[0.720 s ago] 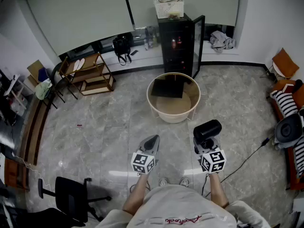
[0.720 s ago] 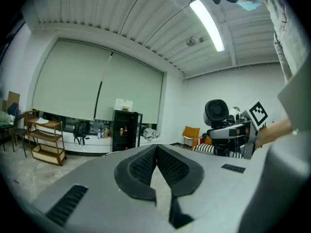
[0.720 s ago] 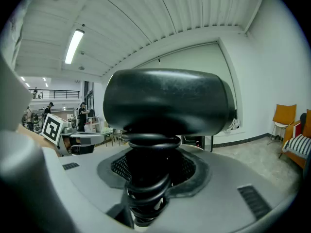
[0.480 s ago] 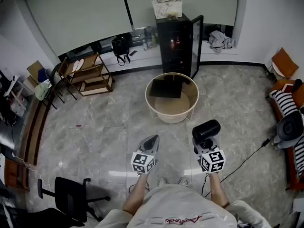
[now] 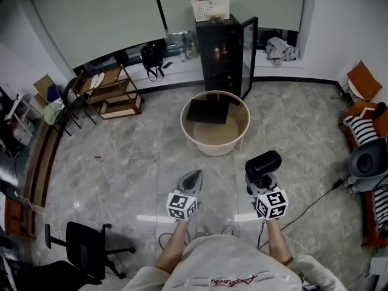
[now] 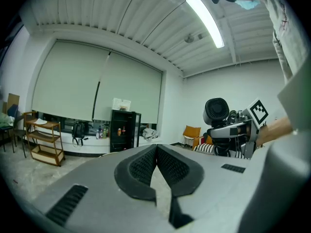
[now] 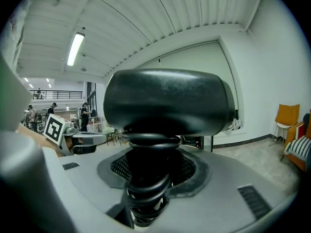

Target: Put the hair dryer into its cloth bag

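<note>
The left gripper [image 5: 191,179] has its fingers [image 6: 141,168] pressed together along their whole length, with nothing between them. In its own view only the dark ribbed pads and grey shells show, and the tips run out of sight past the pads' near edge.

The right gripper [image 5: 262,185] is clamped on the hair dryer [image 7: 167,103], gripping it by the handle. The black barrel stands above the fingers [image 7: 190,171] and lies crosswise over them. A coiled cord [image 7: 146,191] is wound round the handle and hides where the pads meet it. The handle's lower end is cut off at the bottom of the right gripper view. In the head view the barrel covers these fingers almost entirely.

Beyond both sets of fingers, well apart from them, a round beige tub [image 5: 244,139] stands on the floor. A flat dark thing [image 5: 206,111] leans inside it, and whether that is the cloth bag cannot be made out.

A thin cable [image 5: 315,202] trails over the floor to the right of the right fingers. Its near end passes behind the person's arm, so what it is attached to is hidden.
</note>
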Demonstrator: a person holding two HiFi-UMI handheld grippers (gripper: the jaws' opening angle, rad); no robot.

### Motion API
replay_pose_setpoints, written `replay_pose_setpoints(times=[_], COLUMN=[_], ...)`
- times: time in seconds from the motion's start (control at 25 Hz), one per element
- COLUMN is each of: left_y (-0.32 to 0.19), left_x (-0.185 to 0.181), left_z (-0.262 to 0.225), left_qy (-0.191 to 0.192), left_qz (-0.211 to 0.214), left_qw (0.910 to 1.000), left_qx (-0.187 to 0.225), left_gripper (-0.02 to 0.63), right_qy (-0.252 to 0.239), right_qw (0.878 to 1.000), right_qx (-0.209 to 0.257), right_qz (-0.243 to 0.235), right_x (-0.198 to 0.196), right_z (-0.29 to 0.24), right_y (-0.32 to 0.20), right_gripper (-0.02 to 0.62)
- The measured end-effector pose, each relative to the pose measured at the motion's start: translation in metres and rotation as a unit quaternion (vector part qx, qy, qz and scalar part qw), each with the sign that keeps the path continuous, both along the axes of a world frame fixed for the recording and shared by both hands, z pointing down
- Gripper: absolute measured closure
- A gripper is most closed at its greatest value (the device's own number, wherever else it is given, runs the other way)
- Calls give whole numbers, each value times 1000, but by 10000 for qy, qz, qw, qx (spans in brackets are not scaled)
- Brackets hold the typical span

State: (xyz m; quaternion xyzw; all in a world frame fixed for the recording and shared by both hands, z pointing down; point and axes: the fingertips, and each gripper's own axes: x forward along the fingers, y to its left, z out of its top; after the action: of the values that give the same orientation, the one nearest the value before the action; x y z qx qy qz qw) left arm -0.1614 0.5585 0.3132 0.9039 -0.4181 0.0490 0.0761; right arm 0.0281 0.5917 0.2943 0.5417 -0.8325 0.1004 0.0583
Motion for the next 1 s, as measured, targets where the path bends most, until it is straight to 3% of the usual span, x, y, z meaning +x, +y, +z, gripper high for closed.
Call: replay_pose_setpoints(times=[0.48, 1.0], left_y=[-16, -98], left_x=[25, 44], left_z=[7, 21], left_qy=[82, 111], left_qz=[-187, -22], left_qw=[9998, 9999], left_qx=[27, -68], left_gripper=[575, 575], right_qy=[145, 156], right_qw=[9998, 9999], right_qx=[22, -38], right_qz=[-142, -41], right_x=[19, 28], right_z=[12, 19], right_y=[-20, -96], right_gripper=[399, 399])
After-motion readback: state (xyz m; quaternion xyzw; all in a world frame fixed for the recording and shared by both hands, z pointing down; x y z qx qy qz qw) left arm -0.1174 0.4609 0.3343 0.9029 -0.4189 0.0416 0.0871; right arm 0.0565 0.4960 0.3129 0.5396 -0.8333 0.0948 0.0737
